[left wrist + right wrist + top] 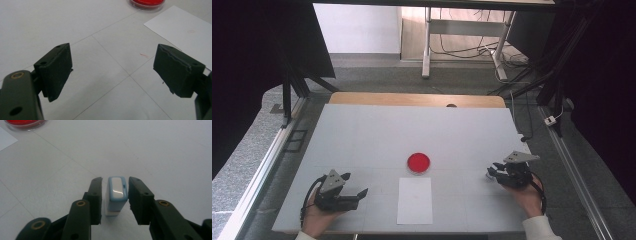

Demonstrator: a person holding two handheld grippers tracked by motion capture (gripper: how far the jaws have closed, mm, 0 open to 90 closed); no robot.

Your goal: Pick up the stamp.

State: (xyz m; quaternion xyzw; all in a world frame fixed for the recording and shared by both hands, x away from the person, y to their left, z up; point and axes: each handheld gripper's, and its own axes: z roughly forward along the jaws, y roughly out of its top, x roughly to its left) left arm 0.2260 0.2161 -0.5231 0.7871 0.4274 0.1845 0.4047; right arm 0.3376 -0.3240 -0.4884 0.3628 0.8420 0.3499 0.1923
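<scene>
At the left, the left gripper rests low on the table near its front edge with its jaws spread wide and nothing between them, so it has bare surface ahead of it and only needs to keep out of the way. In the middle, a white sheet of paper lies close to the front edge, with a red-filled round dish just beyond it. At the right, the right gripper straddles a small blue-and-white stamp-like block standing upright on the table; the jaws flank it closely, the right one seemingly touching, the left a hair off. To grip well, I judge it should close squarely on the flat sides, centred, then lift straight up. The table's right edge is near, while open room lies toward the dish.
</scene>
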